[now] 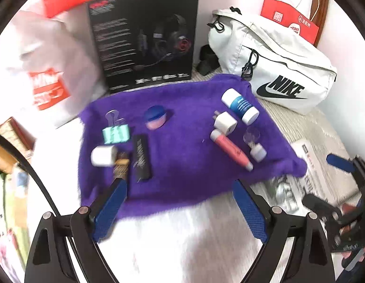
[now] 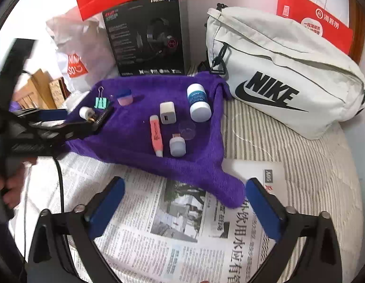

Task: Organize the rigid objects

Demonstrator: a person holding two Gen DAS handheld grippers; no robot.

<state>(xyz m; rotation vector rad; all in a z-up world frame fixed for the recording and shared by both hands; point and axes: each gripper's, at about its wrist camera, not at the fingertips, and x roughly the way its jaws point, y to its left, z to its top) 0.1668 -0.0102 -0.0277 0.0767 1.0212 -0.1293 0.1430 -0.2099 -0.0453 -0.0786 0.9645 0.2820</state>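
Purple towel (image 2: 140,141) serves as the sorting mat: small items are kept in two clusters, clip (image 1: 116,134) left, bottle (image 2: 198,102) right (deliberately, it seems). Both grippers (image 1: 180,200) (image 2: 184,198) are held spread, carrying nothing.

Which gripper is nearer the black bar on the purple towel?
Left. The left gripper has a finger beside the black bar; the right gripper hangs over newspaper, off the towel.

Bright, even daylight, both views. Strong fisheye bending, black vignette at corners. Left wrist view motion-blurred throughout: purple towel (image 1: 182,146) edges smeared, white bag (image 1: 48,70) far left washed out. Right wrist view sharper: newspaper (image 2: 182,231) print legible near, left edge streaked by blur. Shadows soft, short, beside small items.
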